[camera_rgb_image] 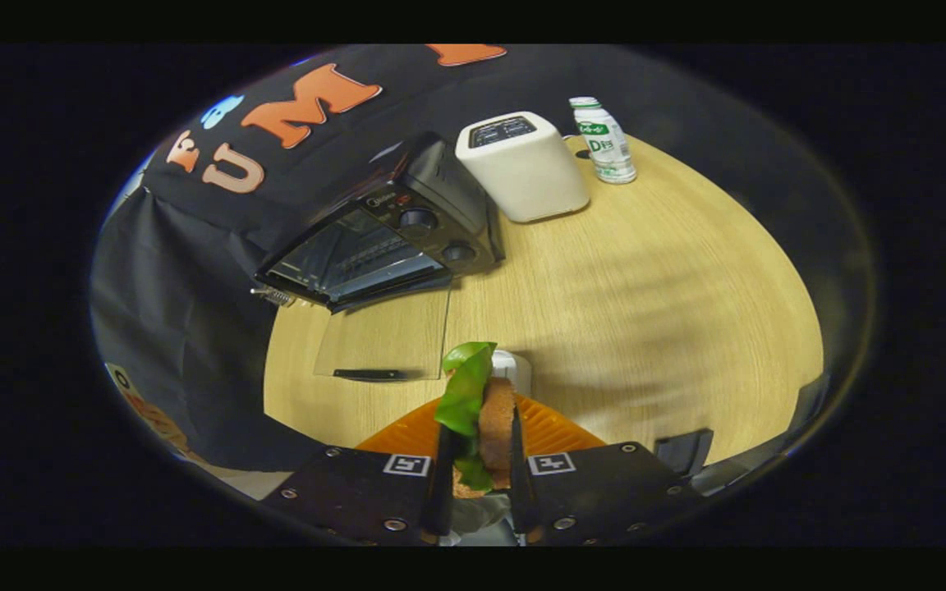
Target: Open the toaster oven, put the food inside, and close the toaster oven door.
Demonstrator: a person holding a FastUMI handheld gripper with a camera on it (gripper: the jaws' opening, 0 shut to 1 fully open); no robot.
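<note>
Holding a sandwich (496, 423) between its two black fingers (443, 484), the gripper (478, 472) has its jaws narrow, one finger pressing on each side of the food; the sandwich stands on its edge, with a brown bread slice on the right and a green lettuce leaf (465, 386) on the left, and the leaf sticks up past the bread; under the sandwich sits an orange ribbed plate (551, 431), and it looks like the food is lifted just off it, though the view is too curved to be sure; a small white thing (516, 365) peeks out just behind the sandwich, and what it is cannot be told.

Beyond the fingers, on the round wooden table (645, 279), the black toaster oven (391, 238) stands to the left, well apart from the food; its glass door (383, 336) is open and lies flat down on the table, with the dark handle (370, 374) at the edge nearest the gripper; two round knobs (418, 218) sit on the oven's right side; just beside the oven, on its right, stands a white boxy toaster (522, 164) with a dark top; a little further right is a small white bottle (604, 141) with a green label, upright near the far edge of the table.
</note>
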